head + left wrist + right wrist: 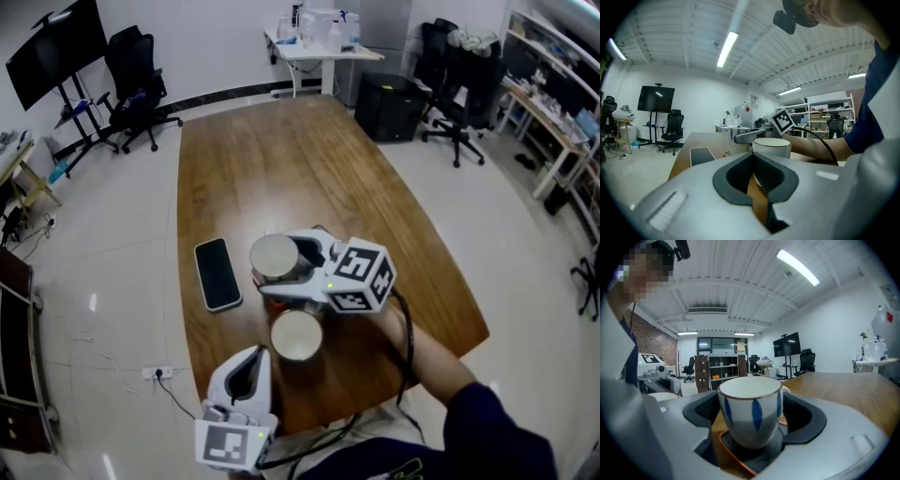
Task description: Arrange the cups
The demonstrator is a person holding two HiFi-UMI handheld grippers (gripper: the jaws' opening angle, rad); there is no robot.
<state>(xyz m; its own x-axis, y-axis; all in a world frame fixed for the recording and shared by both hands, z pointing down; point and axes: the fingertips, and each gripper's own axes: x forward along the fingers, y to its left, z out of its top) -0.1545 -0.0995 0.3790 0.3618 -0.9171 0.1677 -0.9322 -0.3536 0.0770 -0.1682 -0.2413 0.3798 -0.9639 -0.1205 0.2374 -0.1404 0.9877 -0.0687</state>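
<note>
Two cups, one phone [217, 274], one coaster, two grippers, all at the near end of one wooden table [309, 159]. Blue cup [275, 257], white with blue leaf marks and a dark rim line, standing between the jaws of the right gripper [298, 270], pinched at its sides, over a dark coaster [272, 302] with an orange rim. Same blue cup [750, 413] filling the middle of the right gripper view, right gripper [750, 399] closed round it, coaster [736, 458] showing under its foot. Plain cup [296, 336] just nearer than the coaster, close to the near table edge and apart from the blue cup. Left gripper [260, 351] at the near edge, jaws pressed together with nothing between them, tips just beside the plain cup; touching or not, cannot tell. In the left gripper view, left gripper [753, 157] aimed at the plain cup [771, 146], with the phone [701, 155] off to its left. Phone lying flat, screen dark, left of the blue cup and near the left table edge. Long stretch of wood beyond the cups toward the far end; pale floor [103, 281] along the table's left side.
</note>
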